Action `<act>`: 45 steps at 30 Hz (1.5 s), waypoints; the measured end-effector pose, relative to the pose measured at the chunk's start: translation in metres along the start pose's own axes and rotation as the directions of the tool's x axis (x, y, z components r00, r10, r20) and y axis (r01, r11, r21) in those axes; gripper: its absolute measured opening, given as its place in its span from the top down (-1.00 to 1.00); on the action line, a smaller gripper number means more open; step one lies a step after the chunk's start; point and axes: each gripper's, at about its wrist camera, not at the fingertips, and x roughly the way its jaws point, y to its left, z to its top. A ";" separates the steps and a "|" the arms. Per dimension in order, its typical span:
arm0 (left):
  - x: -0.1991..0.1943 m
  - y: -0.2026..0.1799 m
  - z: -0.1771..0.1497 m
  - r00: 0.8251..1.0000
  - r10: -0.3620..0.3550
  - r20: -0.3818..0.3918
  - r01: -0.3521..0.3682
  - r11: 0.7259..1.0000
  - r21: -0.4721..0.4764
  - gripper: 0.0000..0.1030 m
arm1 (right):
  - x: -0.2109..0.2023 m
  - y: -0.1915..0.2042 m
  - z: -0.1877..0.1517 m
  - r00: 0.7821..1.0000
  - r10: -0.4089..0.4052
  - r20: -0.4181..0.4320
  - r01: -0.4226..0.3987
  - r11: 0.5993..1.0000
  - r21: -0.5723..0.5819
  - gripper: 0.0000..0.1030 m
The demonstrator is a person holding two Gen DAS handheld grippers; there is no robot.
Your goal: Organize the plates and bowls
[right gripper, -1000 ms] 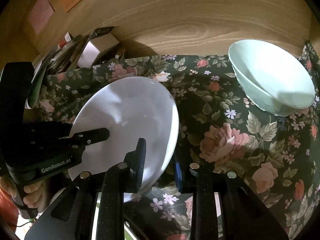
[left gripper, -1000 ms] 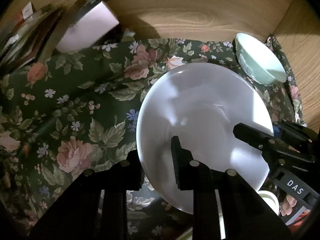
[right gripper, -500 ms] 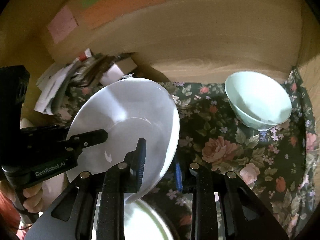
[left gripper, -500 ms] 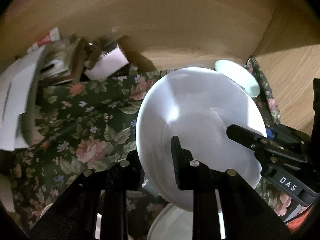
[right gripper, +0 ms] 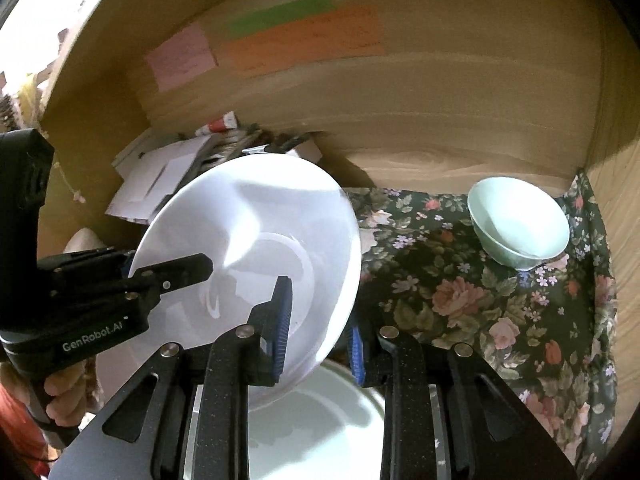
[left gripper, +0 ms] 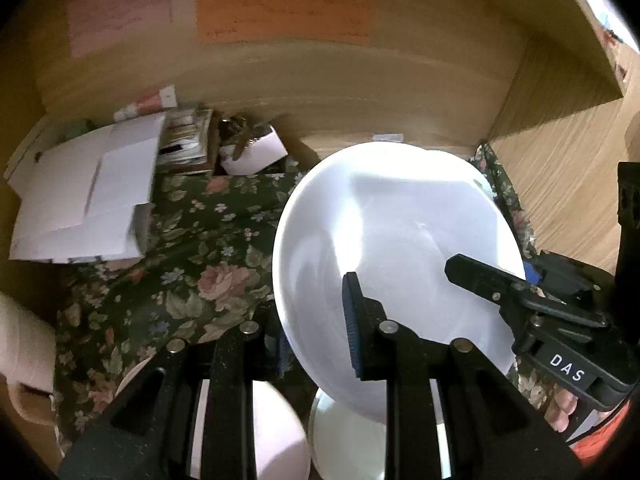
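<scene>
Both grippers pinch one white plate by its rim. Left gripper holds the near left edge, with one finger on top of the plate. Right gripper holds the other edge the same way. Tilted, the plate hangs in the air above a flowery cloth. A pale green bowl sits on the cloth by the wooden wall. More white dishes lie under the plate.

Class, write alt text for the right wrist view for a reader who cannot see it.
Two grippers hold a tilted white plate by opposite rims above a flowered cloth: the right gripper at the near edge, the left gripper from the left. A pale green bowl stands at the right.
</scene>
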 end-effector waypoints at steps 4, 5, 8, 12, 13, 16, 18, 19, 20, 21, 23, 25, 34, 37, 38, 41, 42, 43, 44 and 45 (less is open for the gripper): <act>-0.017 0.005 -0.011 1.000 0.009 0.020 -0.008 1.000 -0.008 0.55 | -0.005 0.012 -0.003 1.000 0.010 0.010 -0.010 1.000 -0.013 0.56; -0.021 0.007 -0.014 1.000 0.012 0.024 -0.012 1.000 -0.011 0.55 | -0.005 0.015 -0.003 1.000 0.012 0.012 -0.012 1.000 -0.017 0.56; -0.030 0.013 -0.023 0.999 0.020 0.032 -0.019 1.000 -0.023 0.55 | -0.006 0.025 -0.006 1.000 0.024 0.012 -0.024 0.999 -0.025 0.56; -0.039 0.021 -0.035 0.999 0.032 0.036 -0.030 0.999 -0.042 0.55 | -0.006 0.037 -0.010 0.999 0.040 0.008 -0.040 0.998 -0.038 0.56; -0.041 0.023 -0.037 0.999 0.035 0.036 -0.033 0.998 -0.047 0.55 | -0.006 0.040 -0.011 0.999 0.044 0.007 -0.043 0.998 -0.041 0.56; -0.048 0.029 -0.043 0.998 0.045 0.037 -0.043 0.997 -0.064 0.55 | -0.006 0.050 -0.014 0.998 0.060 0.003 -0.060 0.997 -0.051 0.56; -0.052 0.034 -0.048 0.998 0.052 0.036 -0.049 0.996 -0.072 0.55 | -0.005 0.055 -0.016 0.998 0.070 -0.001 -0.070 0.996 -0.057 0.55; -0.054 0.036 -0.050 0.998 0.057 0.035 -0.054 0.996 -0.077 0.55 | -0.004 0.058 -0.018 0.997 0.077 -0.005 -0.077 0.995 -0.060 0.56; -0.055 0.039 -0.053 0.998 0.061 0.034 -0.058 0.995 -0.082 0.55 | -0.003 0.061 -0.019 0.997 0.082 -0.009 -0.082 0.995 -0.061 0.56; -0.057 0.042 -0.055 0.997 0.066 0.032 -0.062 0.994 -0.088 0.55 | -0.002 0.064 -0.020 0.996 0.088 -0.012 -0.088 0.994 -0.062 0.56; -0.059 0.047 -0.060 0.997 0.072 0.029 -0.069 0.993 -0.097 0.55 | 0.000 0.069 -0.022 0.995 0.097 -0.018 -0.098 0.993 -0.064 0.56; -0.062 0.052 -0.065 0.997 0.080 0.025 -0.077 0.991 -0.105 0.55 | 0.002 0.075 -0.024 0.994 0.107 -0.024 -0.109 0.992 -0.064 0.56; -0.071 0.075 -0.091 0.994 0.107 -0.001 -0.106 0.983 -0.148 0.55 | 0.016 0.097 -0.037 0.986 0.153 -0.067 -0.157 0.985 -0.069 0.55; -0.071 0.083 -0.100 0.993 0.116 -0.013 -0.117 0.980 -0.160 0.55 | 0.023 0.103 -0.041 0.983 0.164 -0.086 -0.170 0.983 -0.072 0.55; -0.070 0.085 -0.103 0.993 0.118 -0.017 -0.119 0.979 -0.163 0.55 | 0.026 0.104 -0.043 0.981 0.167 -0.093 -0.174 0.982 -0.072 0.55; -0.067 0.093 -0.110 0.992 0.122 -0.035 -0.127 0.976 -0.175 0.55 | 0.035 0.108 -0.047 0.978 0.175 -0.116 -0.184 0.980 -0.070 0.55; -0.066 0.095 -0.112 0.992 0.124 -0.040 -0.129 0.975 -0.179 0.55 | 0.038 0.110 -0.048 0.976 0.177 -0.123 -0.187 0.980 -0.069 0.55; -0.064 0.097 -0.115 0.991 0.125 -0.046 -0.132 0.974 -0.184 0.55 | 0.041 0.111 -0.050 0.975 0.180 -0.131 -0.190 0.979 -0.068 0.55; -0.063 0.099 -0.116 0.991 0.125 -0.050 -0.133 0.973 -0.187 0.55 | 0.044 0.112 -0.051 0.973 0.182 -0.138 -0.193 0.979 -0.067 0.55; -0.062 0.101 -0.119 0.991 0.126 -0.055 -0.134 0.972 -0.191 0.55 | 0.047 0.113 -0.052 0.972 0.185 -0.145 -0.196 0.978 -0.067 0.56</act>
